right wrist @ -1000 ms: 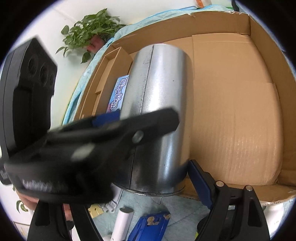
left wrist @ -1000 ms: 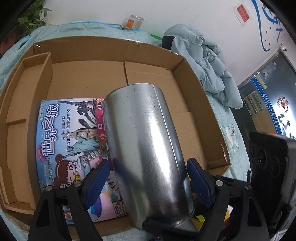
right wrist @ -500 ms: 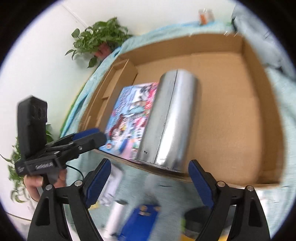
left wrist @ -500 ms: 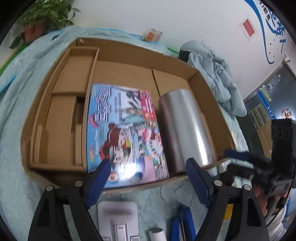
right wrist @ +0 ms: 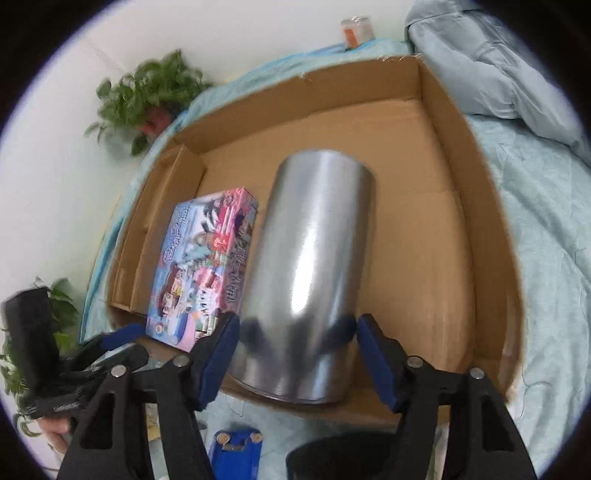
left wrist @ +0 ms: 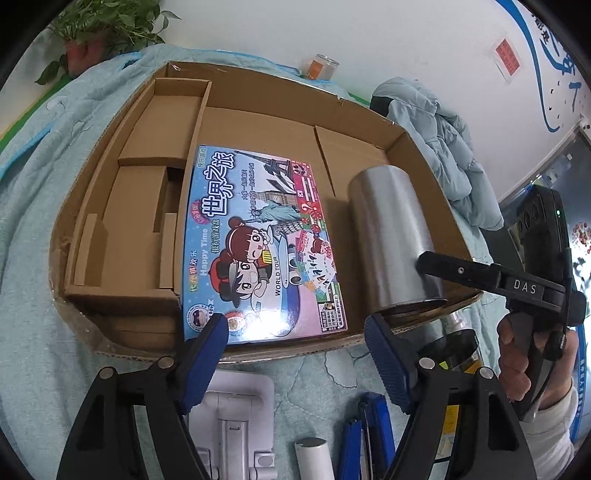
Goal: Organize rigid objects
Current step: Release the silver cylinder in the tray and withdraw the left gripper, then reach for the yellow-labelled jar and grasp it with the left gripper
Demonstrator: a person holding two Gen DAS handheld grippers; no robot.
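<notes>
A shiny metal cylinder (left wrist: 391,236) lies on its side in the cardboard box (left wrist: 258,125), right of a colourful board-game box (left wrist: 258,243). My left gripper (left wrist: 295,350) is open and empty, just outside the box's near wall. My right gripper (right wrist: 297,350) is open, its blue pads on either side of the cylinder's (right wrist: 310,266) near end; I cannot tell whether they touch it. The game box (right wrist: 203,273) shows left of the cylinder. The right gripper (left wrist: 491,280) also shows from the side in the left wrist view.
The cardboard box has an inner divider tray (left wrist: 147,192) on its left. A white stand (left wrist: 236,417), a white tube (left wrist: 314,454), a blue stapler-like tool (left wrist: 365,435) and a dark round container (left wrist: 450,347) lie on the teal blanket in front. A folded jacket (left wrist: 443,147), a jar (left wrist: 317,68) and a plant (left wrist: 107,26) sit behind.
The left gripper let go of the cylinder, which now lies in the box, and pulled back. The right gripper moved in around the cylinder's near end.
</notes>
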